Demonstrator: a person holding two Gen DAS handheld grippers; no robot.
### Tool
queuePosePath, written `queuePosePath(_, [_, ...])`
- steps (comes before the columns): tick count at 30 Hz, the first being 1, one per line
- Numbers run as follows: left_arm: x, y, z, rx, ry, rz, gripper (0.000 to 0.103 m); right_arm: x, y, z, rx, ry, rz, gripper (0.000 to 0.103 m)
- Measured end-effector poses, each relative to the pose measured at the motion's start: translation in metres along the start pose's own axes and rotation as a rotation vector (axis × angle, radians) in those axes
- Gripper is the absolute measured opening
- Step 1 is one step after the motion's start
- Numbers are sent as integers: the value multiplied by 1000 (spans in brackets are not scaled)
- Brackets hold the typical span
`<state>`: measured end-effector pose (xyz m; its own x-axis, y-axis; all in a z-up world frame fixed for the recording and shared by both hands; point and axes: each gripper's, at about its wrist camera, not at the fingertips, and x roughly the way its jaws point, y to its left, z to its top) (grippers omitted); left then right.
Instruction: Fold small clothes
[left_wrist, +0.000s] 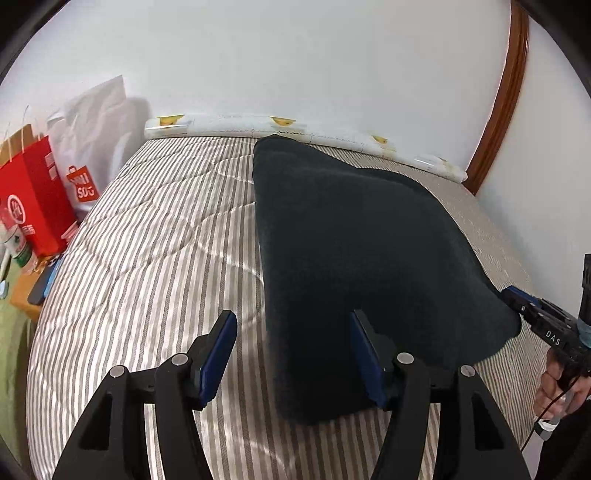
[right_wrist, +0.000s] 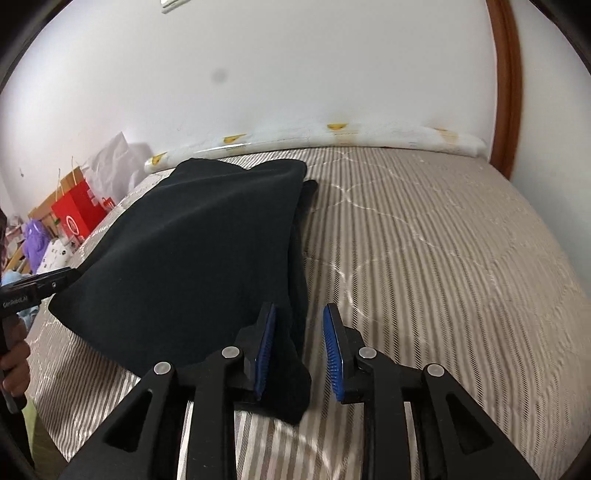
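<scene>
A dark garment (left_wrist: 354, 240) lies folded on the striped bed (left_wrist: 147, 258), running from the near edge toward twelve o'clock, where a rolled white pad with yellow marks (left_wrist: 229, 123) lines the wall. The left claw (left_wrist: 291, 354) is spread wide, its right finger over the cloth's near left corner, its left finger above bare bedding. The right claw (right_wrist: 299, 350) is spread too, its left finger resting on the garment's near right corner, the other finger clear of it. At nine o'clock a red paper bag (left_wrist: 33, 195) stands beside the bed.
</scene>
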<state>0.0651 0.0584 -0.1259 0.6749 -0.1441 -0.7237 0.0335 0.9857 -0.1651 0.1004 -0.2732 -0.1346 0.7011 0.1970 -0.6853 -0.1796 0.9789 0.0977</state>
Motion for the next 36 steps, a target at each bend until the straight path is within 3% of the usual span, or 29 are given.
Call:
queuePosePath(7, [-34, -12, -10, -14, -11, -21, 60, -33, 4, 9, 54, 32, -17, 31])
queuePosePath(11, [-68, -24, -9, -1, -55, -8, 60, -64, 14, 19, 65, 4, -25, 45])
queuePosePath(15, [-104, -37, -10, 11, -105, 10, 71, -106, 23, 27, 72, -43, -20, 59])
queuePosePath(19, [-136, -47, -13, 14, -153, 28, 78, -139, 30, 26, 60, -69, -31, 65])
queuePosePath(21, [-146, -51, -14, 12, -148, 23, 82, -151, 32, 22, 56, -73, -43, 80])
queuePosePath(26, [-164, -63, -17, 33, -157, 36, 82, -174, 37, 12, -1, -109, -77, 97])
queuePosePath(36, [-170, -64, -23, 13, -168, 54, 82, -193, 45, 1, -7, -120, -94, 99])
